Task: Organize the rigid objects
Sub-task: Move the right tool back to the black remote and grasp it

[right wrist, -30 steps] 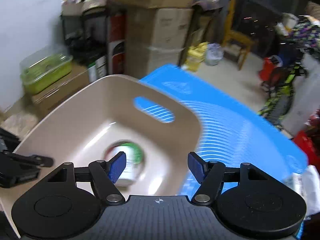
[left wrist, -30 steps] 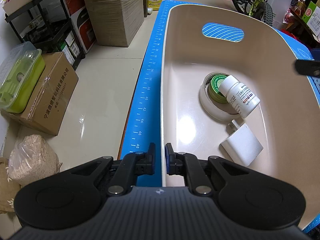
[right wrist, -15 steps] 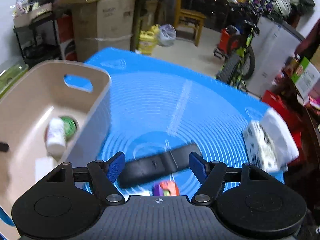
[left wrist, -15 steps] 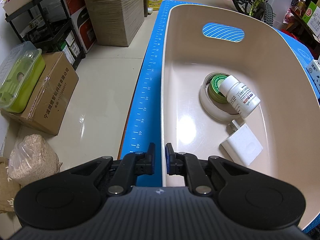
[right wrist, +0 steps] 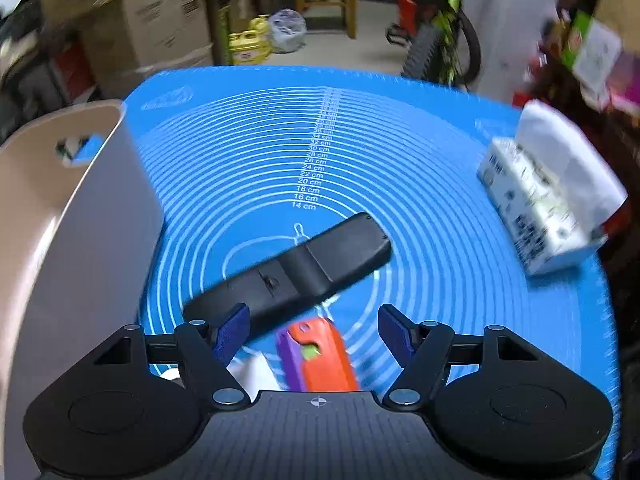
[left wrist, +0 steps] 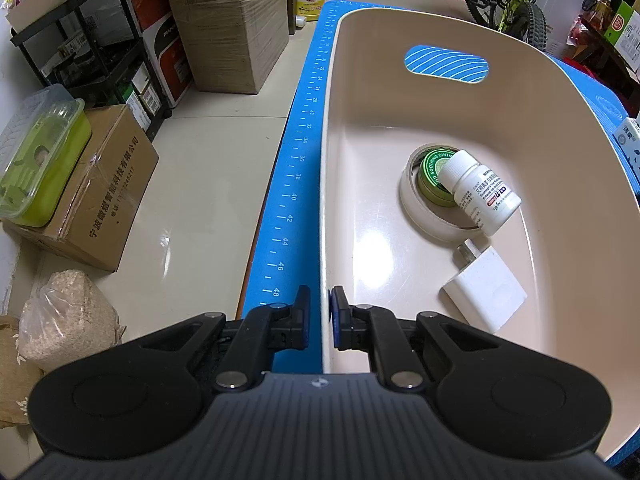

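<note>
Bin (left wrist: 568, 128): a beige tub with a slot handle sits on the blue mat (right wrist: 420, 160) that covers the desk, at the mat's left edge.
Already sorted: a white pill bottle (left wrist: 482, 192) leans on a green tin (left wrist: 432, 178) set inside a roll of tape (left wrist: 416, 210); a white plug adapter (left wrist: 486, 294) lies just beside them on the bin floor.
Still out: a black remote (right wrist: 296, 272) lies face down and slanted on the mat, just right of the bin's outer wall; an orange-and-purple item (right wrist: 316, 356), part hidden by the tool body, sits touching or just under its near end; something white (right wrist: 250, 374) beside that is too hidden to name.
Progress: roughly midway by this reading, with four things in the bin and at least two or three left on the mat.
Right tool (right wrist: 314, 332): fingers spread wide and empty, poised above the near end of the remote; the left fingertip overlaps the remote's end in view, the orange item shows between the fingers.
Left tool (left wrist: 320, 322): fingers pressed nearly together across the bin's near-left rim, apparently pinching the wall to steady it.
Likely next pick: the remote or the orange item; which one cannot be told.
Surroundings: a tissue pack (right wrist: 548, 204) rests at the mat's far right; cardboard boxes (left wrist: 232, 20) and a bicycle (left wrist: 508, 0) stand on the floor beyond.
</note>
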Motion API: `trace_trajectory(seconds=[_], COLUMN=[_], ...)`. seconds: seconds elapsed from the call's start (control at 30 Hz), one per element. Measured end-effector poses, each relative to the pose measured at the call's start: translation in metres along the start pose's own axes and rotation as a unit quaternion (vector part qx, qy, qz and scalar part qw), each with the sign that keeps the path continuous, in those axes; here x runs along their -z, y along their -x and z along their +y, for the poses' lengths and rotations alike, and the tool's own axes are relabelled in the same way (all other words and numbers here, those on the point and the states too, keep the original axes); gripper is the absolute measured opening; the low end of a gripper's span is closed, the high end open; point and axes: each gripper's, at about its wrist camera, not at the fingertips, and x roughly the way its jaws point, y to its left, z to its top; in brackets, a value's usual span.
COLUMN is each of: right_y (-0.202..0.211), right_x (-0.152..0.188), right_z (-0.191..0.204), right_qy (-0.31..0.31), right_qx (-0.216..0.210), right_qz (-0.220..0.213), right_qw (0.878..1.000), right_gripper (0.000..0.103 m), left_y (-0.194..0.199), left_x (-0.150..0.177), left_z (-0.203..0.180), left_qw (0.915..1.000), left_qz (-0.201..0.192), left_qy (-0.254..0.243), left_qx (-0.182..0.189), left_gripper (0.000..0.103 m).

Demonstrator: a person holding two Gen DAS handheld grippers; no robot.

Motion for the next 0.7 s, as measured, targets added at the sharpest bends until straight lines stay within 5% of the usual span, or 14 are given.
trace_trajectory(seconds=[0.23, 0.53, 0.7], right_y=[-0.023, -0.051, -0.07], right_x=[-0.011, -0.033, -0.047], right_z=[0.014, 0.001, 0.012], right_qy=[-0.066, -0.184, -0.185], right_qx=[-0.024, -0.005, 0.028], right_qz=[0.019, 0.08, 0.132], right_qw=[0.997, 0.98, 0.973], right_gripper=[0.076, 0.076, 0.078], left_y=[0.0, 0.0, 0.0], left_x=[0.0, -0.001, -0.001], left_z=[0.0, 0.0, 0.0], left_qw=[1.0, 1.0, 1.0], left_qz=[0.0, 0.0, 0.0], left_qy=[0.0, 0.0, 0.0], left_qx=[0.0, -0.001, -0.001], left_gripper=[0.014, 0.014, 0.014])
